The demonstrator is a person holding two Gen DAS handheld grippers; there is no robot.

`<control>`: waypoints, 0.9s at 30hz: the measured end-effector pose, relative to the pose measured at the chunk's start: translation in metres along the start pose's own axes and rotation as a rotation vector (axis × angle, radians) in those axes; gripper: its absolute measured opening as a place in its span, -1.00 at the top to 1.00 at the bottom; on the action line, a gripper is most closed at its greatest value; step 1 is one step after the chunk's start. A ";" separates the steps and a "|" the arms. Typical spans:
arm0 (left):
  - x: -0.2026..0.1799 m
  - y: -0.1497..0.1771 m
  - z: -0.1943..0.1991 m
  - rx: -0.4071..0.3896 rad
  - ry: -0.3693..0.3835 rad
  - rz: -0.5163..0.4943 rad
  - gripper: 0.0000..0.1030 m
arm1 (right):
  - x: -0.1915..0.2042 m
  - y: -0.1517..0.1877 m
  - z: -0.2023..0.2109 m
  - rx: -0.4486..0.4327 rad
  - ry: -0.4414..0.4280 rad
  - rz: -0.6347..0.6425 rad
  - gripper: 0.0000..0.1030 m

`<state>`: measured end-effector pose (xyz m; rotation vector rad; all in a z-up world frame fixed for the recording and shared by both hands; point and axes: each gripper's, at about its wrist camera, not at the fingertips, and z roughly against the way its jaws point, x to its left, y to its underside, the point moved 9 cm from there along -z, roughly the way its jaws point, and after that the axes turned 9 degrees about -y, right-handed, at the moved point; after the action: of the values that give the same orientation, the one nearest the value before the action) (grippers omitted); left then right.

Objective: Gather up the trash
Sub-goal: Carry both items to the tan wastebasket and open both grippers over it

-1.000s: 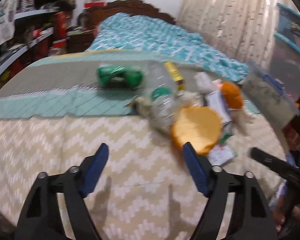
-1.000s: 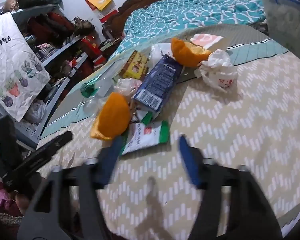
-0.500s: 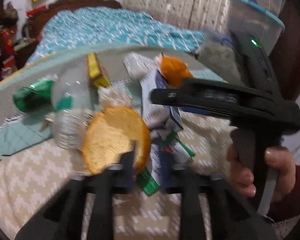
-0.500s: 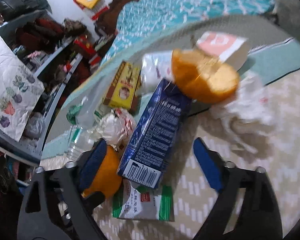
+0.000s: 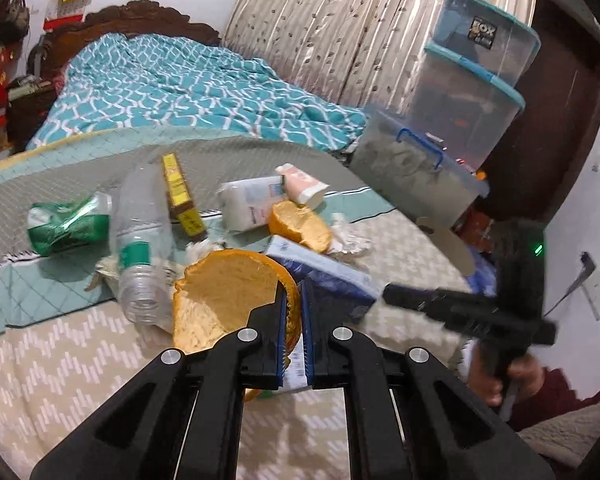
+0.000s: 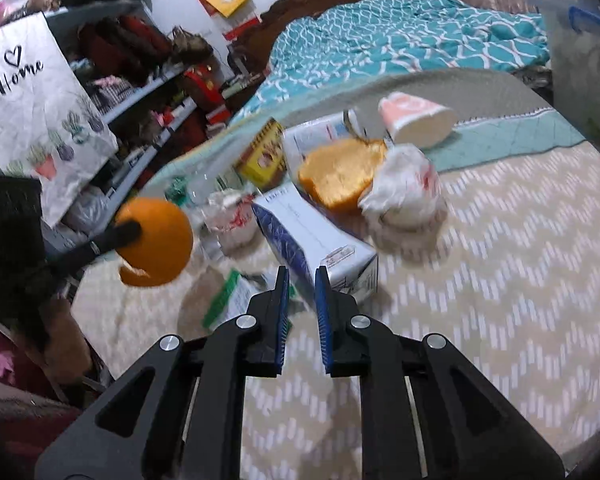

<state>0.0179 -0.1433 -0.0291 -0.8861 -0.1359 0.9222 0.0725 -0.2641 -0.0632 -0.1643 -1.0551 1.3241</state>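
My left gripper [image 5: 293, 298] is shut on a large orange peel [image 5: 228, 292]; in the right wrist view the peel [image 6: 156, 236] hangs lifted above the table. My right gripper [image 6: 302, 280] is shut on the edge of a blue-and-white carton [image 6: 320, 240], which also shows in the left wrist view [image 5: 324, 276]. Other trash lies on the table: a second orange peel [image 6: 336, 176], a crumpled white wrapper [image 6: 404, 184], a clear plastic bottle [image 5: 140, 232], a yellow box [image 5: 180, 196], a green can [image 5: 68, 224], a green-edged packet [image 6: 232, 300] and a pink-white pack [image 6: 416, 120].
The table has a beige zigzag cloth [image 6: 500, 280] and a teal runner [image 5: 40, 288]. A bed with a teal cover [image 5: 160, 88] is behind it. Stacked plastic bins [image 5: 460, 120] stand at the right, shelves [image 6: 140, 92] at the left.
My left gripper has closed on the large orange peel and lifted it. My right gripper has closed on the blue carton's edge.
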 end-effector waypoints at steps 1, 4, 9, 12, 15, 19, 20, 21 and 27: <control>-0.004 -0.001 0.002 0.006 0.012 0.009 0.88 | 0.000 0.003 0.000 -0.007 0.008 0.003 0.07; -0.009 -0.002 0.001 0.021 0.045 0.028 0.88 | 0.004 -0.005 0.005 -0.088 0.030 0.068 -0.92; -0.015 -0.006 0.013 0.020 0.090 0.036 0.88 | 0.003 -0.014 -0.026 -0.023 0.090 0.217 -0.87; -0.019 -0.006 0.016 0.013 0.077 0.020 0.88 | -0.010 -0.006 -0.054 0.072 0.099 0.216 -0.72; -0.022 -0.006 0.014 0.017 0.059 0.010 0.88 | -0.010 0.007 -0.055 0.121 0.039 0.186 -0.14; -0.029 -0.006 0.005 0.046 0.060 -0.007 0.88 | -0.014 0.008 -0.015 0.027 -0.117 0.068 -0.08; -0.034 -0.006 0.000 0.055 0.065 -0.014 0.88 | -0.019 0.010 0.000 -0.004 -0.143 0.031 -0.07; -0.039 -0.006 -0.004 0.062 0.072 -0.023 0.88 | -0.026 0.013 0.013 -0.032 -0.157 -0.003 -0.06; -0.094 -0.006 -0.038 0.129 0.158 -0.128 0.88 | -0.064 0.038 0.069 -0.125 -0.107 -0.120 -0.04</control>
<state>-0.0196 -0.2376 -0.0254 -0.8178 0.0031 0.7307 0.0052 -0.3372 -0.0832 -0.1221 -1.2207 1.1699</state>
